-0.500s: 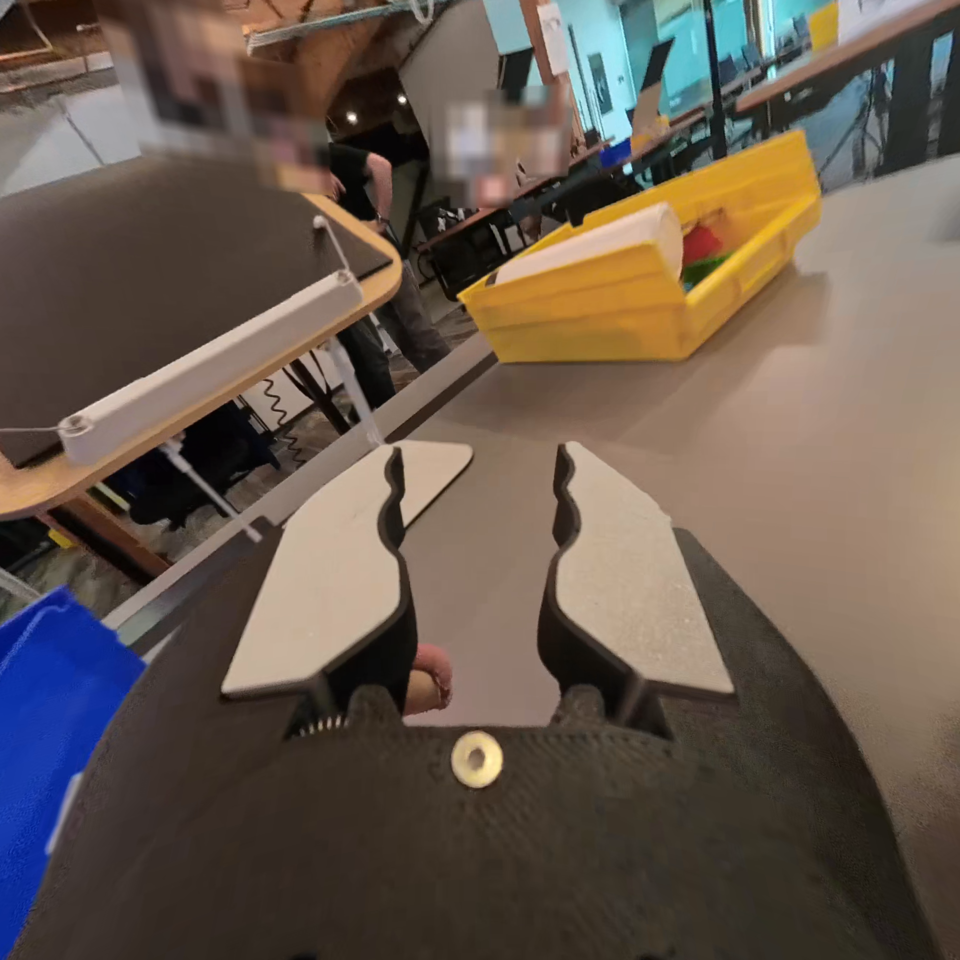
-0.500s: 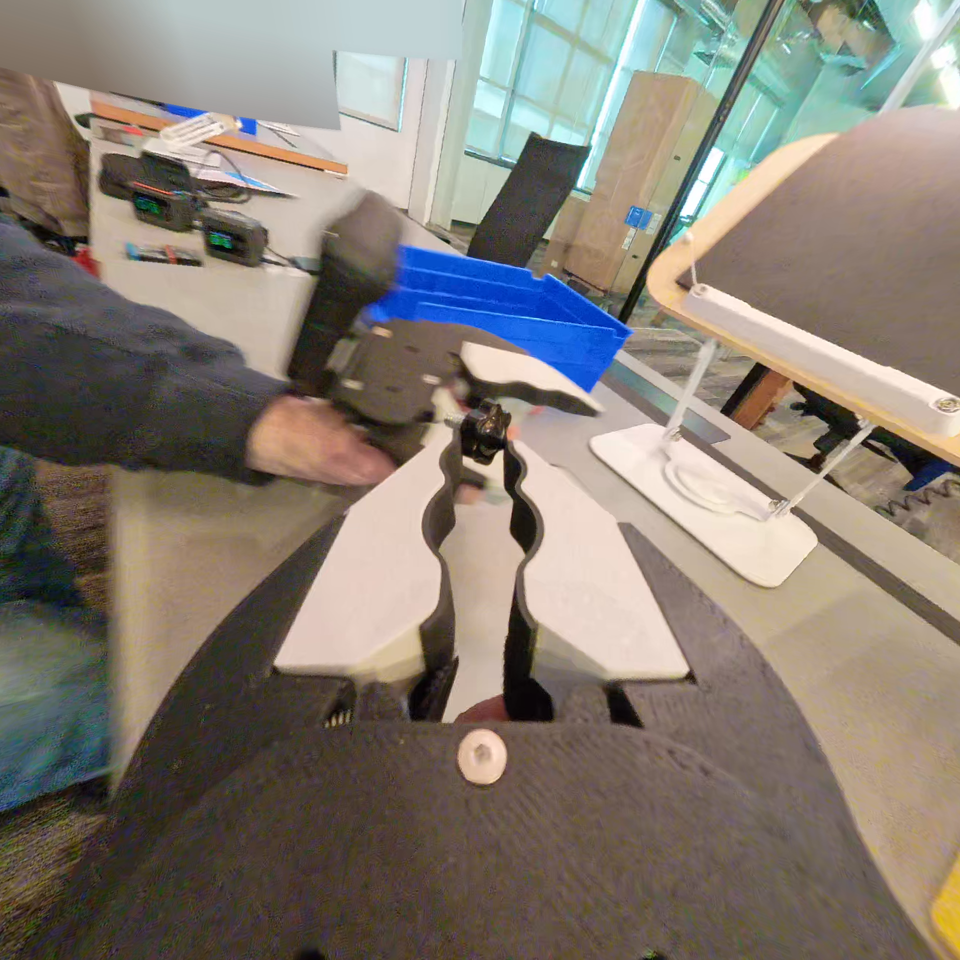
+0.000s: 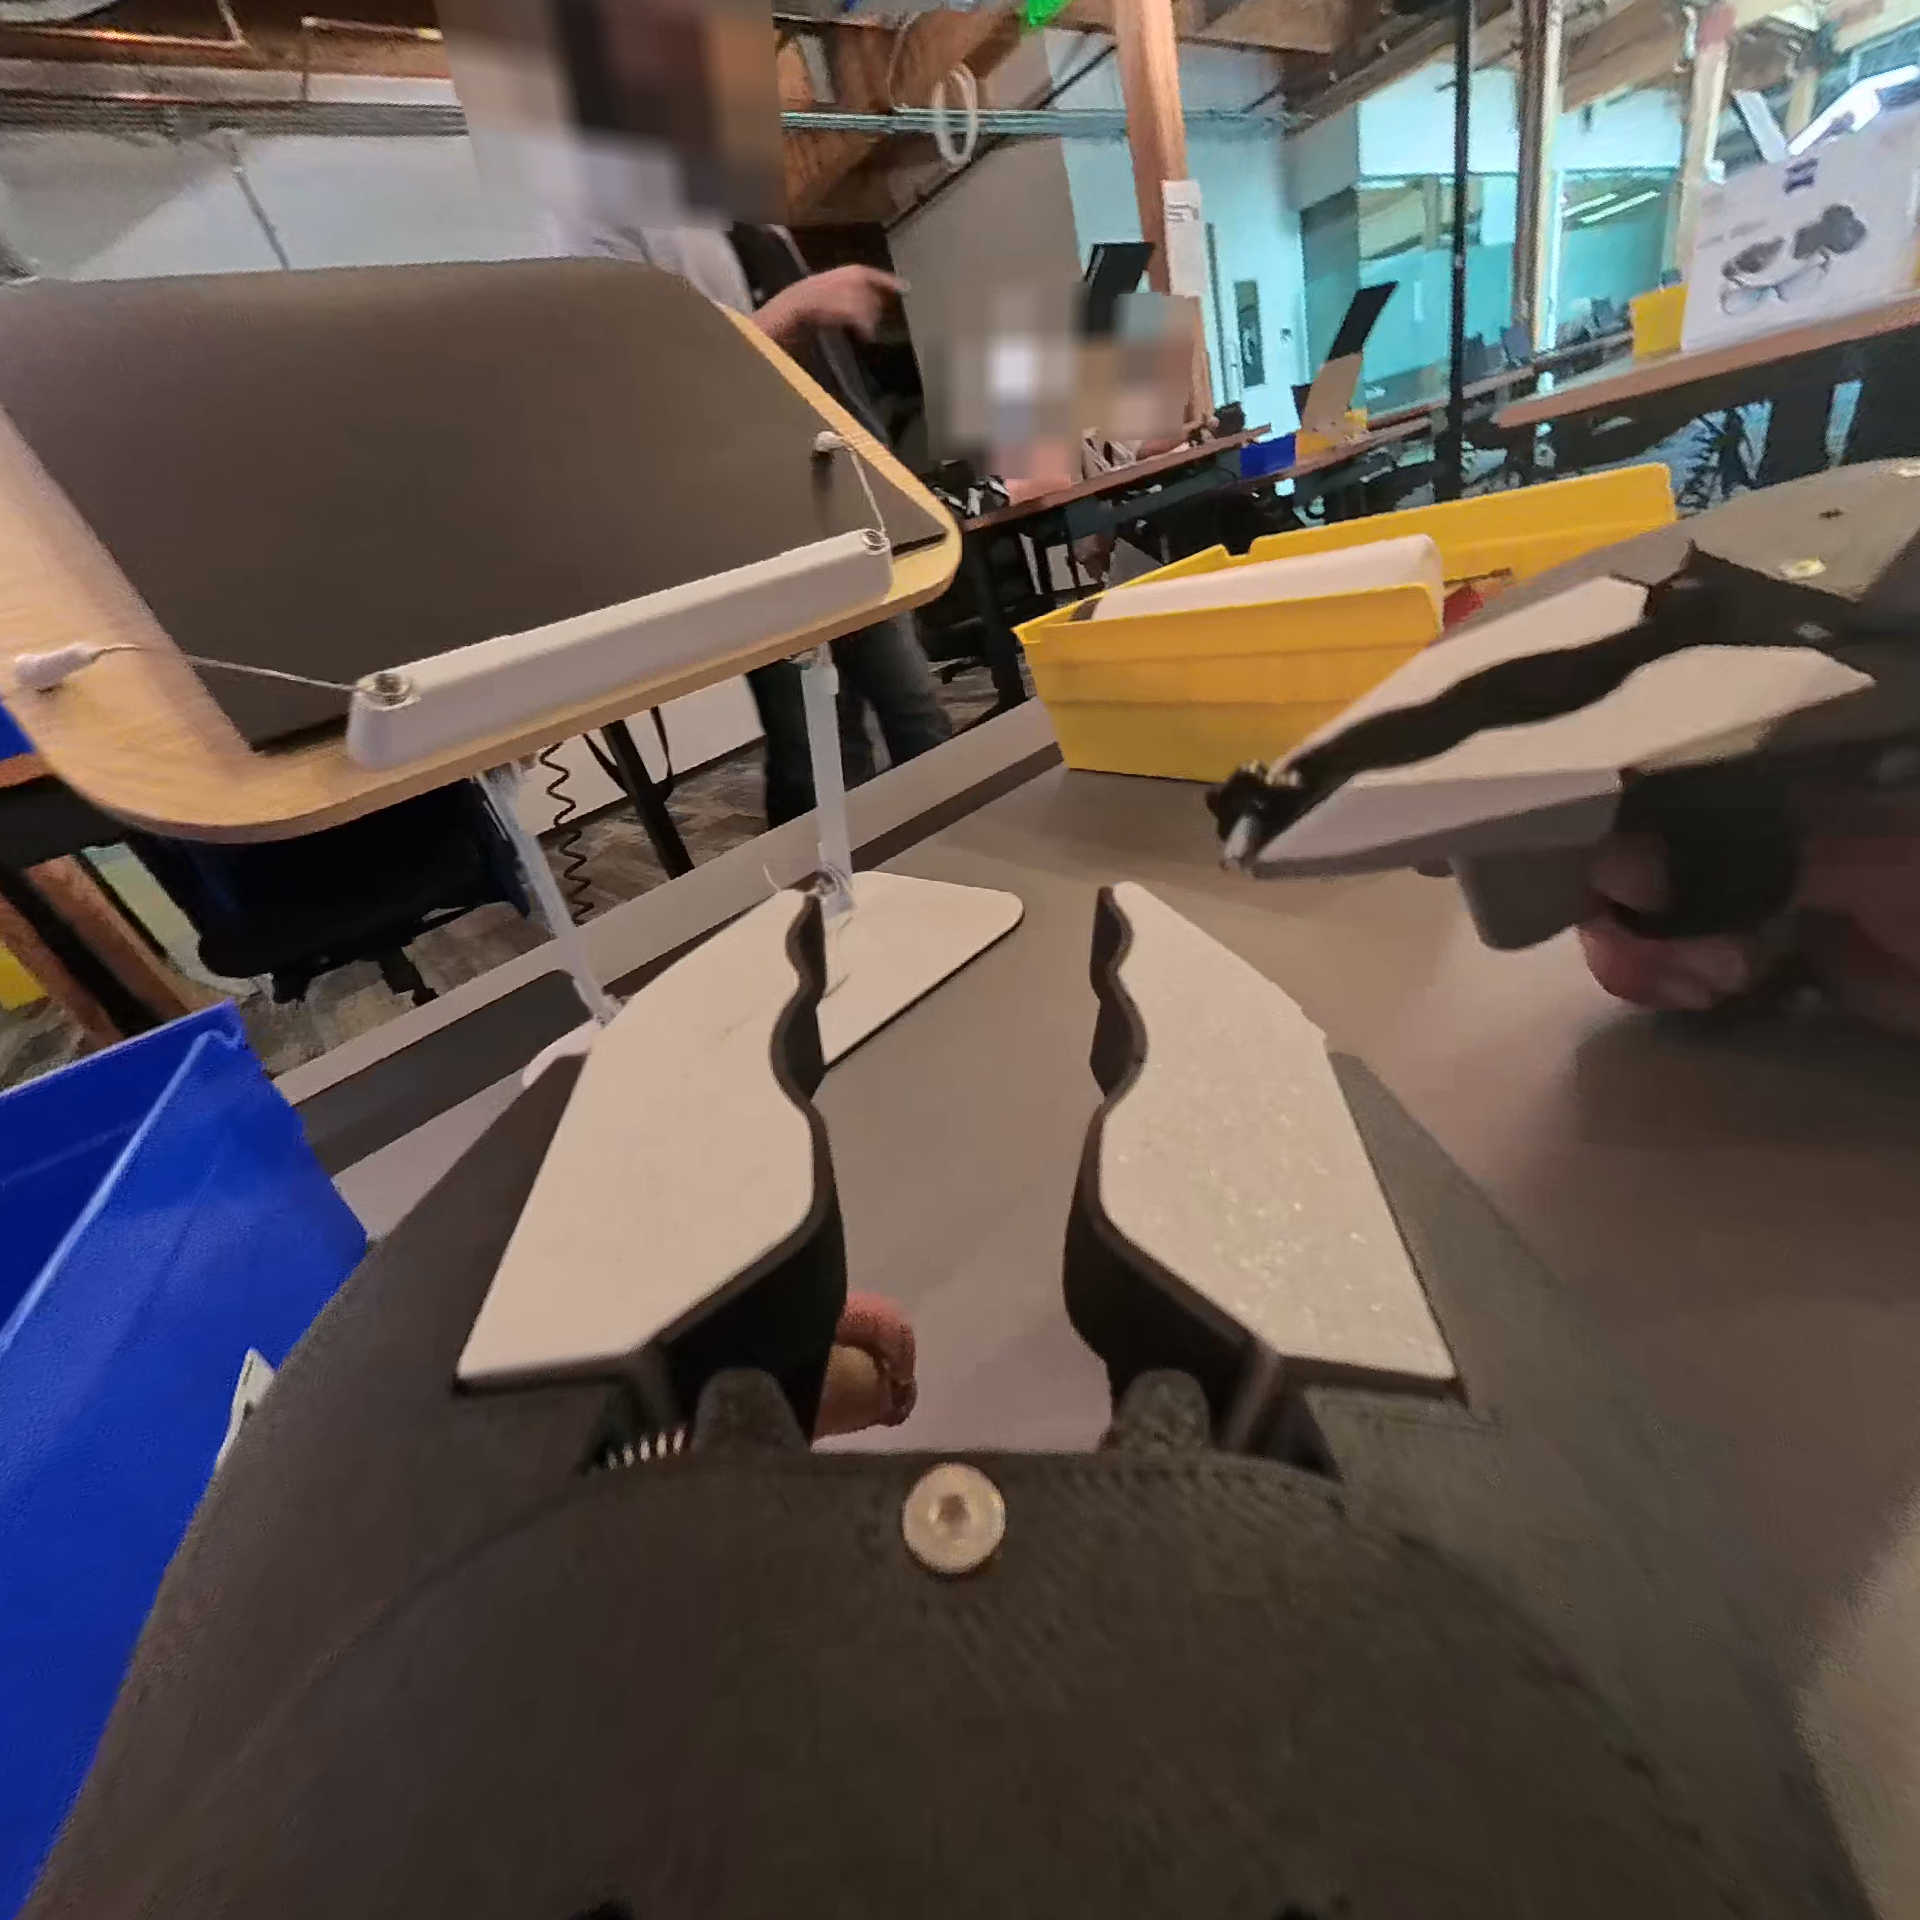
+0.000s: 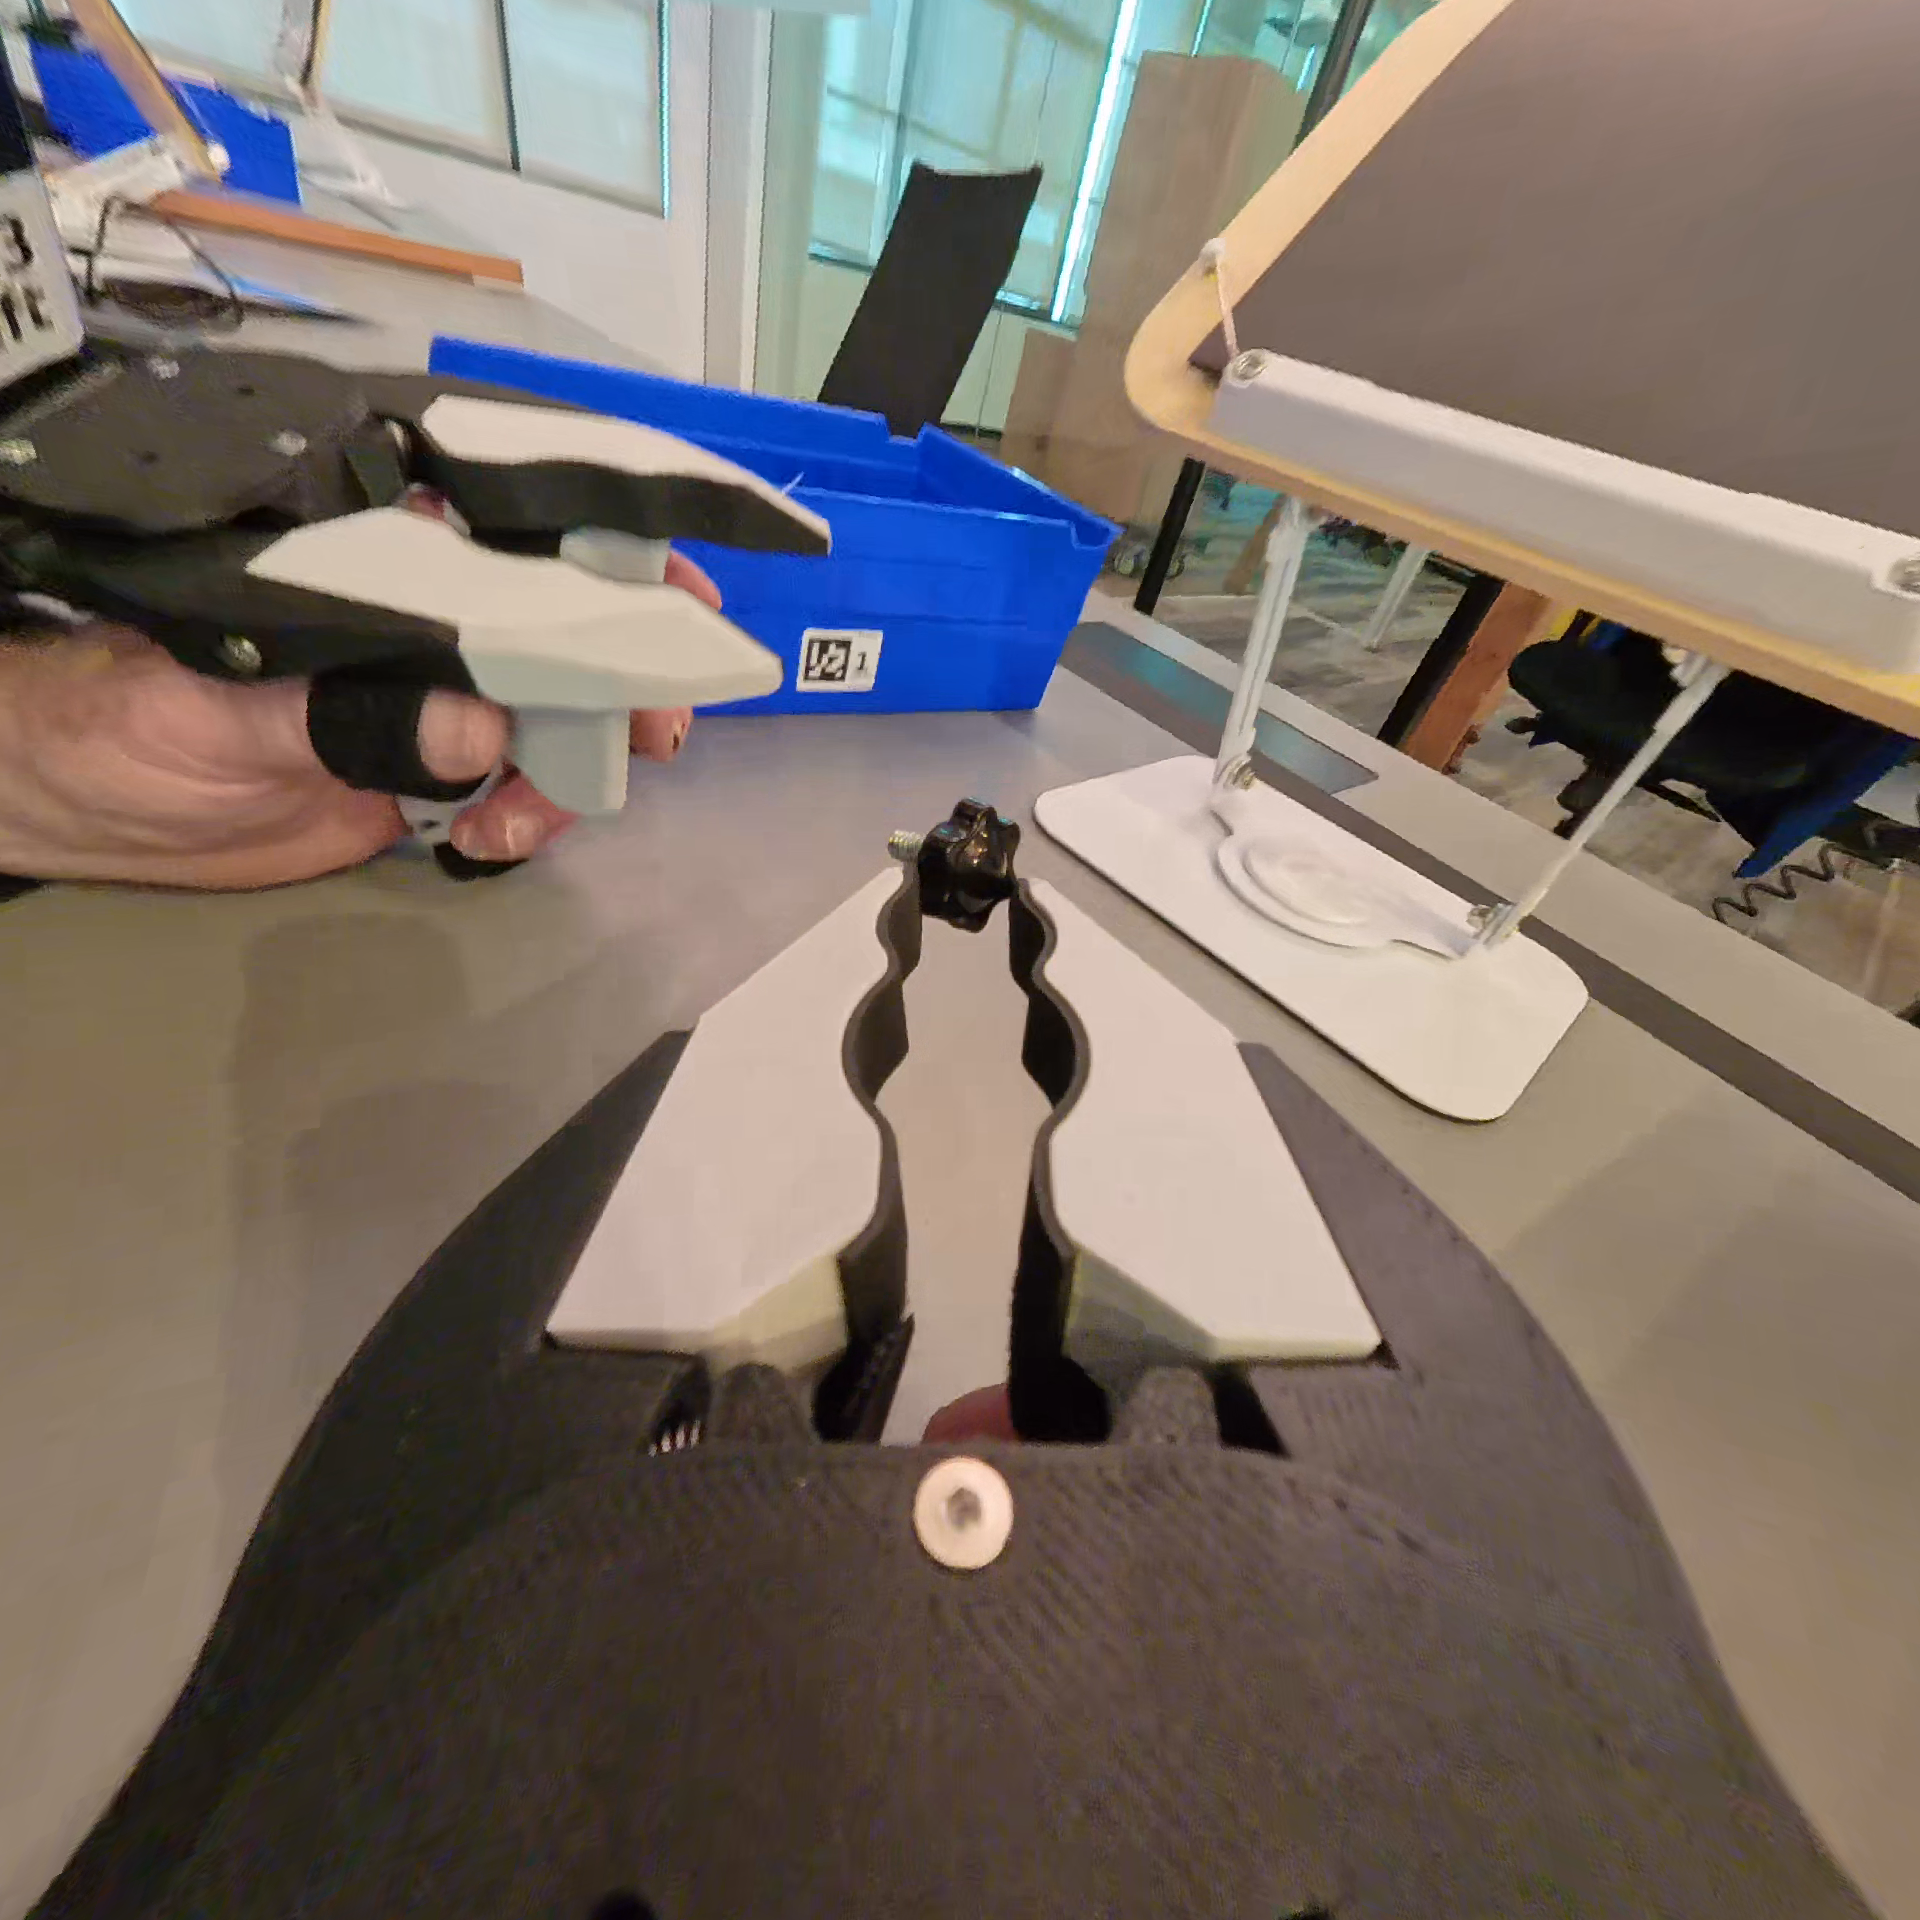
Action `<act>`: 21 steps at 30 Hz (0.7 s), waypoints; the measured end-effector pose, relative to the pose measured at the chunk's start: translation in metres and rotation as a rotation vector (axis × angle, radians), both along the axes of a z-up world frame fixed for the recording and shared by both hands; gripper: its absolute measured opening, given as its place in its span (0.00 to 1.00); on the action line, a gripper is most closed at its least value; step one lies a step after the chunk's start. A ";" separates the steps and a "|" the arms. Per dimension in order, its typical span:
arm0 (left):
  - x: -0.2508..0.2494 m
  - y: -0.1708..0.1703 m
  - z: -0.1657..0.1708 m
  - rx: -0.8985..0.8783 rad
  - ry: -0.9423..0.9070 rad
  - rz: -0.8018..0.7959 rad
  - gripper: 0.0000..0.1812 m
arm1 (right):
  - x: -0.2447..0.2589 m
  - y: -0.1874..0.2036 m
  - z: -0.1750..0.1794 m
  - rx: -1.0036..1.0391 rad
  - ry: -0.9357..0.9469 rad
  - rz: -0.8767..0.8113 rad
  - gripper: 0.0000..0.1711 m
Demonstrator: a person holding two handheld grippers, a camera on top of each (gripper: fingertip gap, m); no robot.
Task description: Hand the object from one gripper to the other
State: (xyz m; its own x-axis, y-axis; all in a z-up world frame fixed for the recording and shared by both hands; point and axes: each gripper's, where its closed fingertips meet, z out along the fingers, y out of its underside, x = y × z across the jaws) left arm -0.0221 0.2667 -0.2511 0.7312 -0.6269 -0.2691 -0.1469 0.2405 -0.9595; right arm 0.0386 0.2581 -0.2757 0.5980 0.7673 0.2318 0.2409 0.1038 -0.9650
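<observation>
tongs point(image 3: 954, 914) 2 | knob point(image 4: 966, 860) 1 | bins point(image 4: 914, 540) 2, perhaps more

Left gripper point(image 3: 956, 925) jaws spread, nothing between. Right gripper point(image 3: 1247, 821) at right, pinching small black knob point(image 3: 1252, 792) at its tips. Yellow bin point(image 3: 1236, 665) far right, blue bin point(image 3: 125, 1247) near left.

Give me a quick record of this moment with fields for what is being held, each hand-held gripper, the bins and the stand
held object: black knob with a threaded stud, pinched at the fingertips of the right hand-held gripper
left hand-held gripper: open, nothing between its fingers
spacing: the two are apart above the grey table, not touching
blue bin: on the table beyond the left one
yellow bin: on the table's far side, with items inside
white stand: base on the table, carrying a tilted board
</observation>
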 end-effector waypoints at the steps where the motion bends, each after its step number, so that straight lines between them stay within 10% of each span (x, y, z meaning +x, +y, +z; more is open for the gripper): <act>1: -0.002 -0.001 0.001 0.002 -0.007 0.009 0.27 | -0.002 -0.002 -0.003 0.004 -0.024 -0.001 0.08; 21: -0.002 -0.014 0.001 0.011 -0.009 -0.007 0.26 | -0.022 -0.012 -0.035 0.075 -0.321 -0.055 0.08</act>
State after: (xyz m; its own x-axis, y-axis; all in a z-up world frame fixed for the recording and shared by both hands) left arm -0.0242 0.2526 -0.2499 0.7291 -0.6291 -0.2696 -0.1364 0.2525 -0.9579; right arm 0.0171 0.2457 -0.3112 0.5257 0.7093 0.4696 0.5384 0.1499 -0.8292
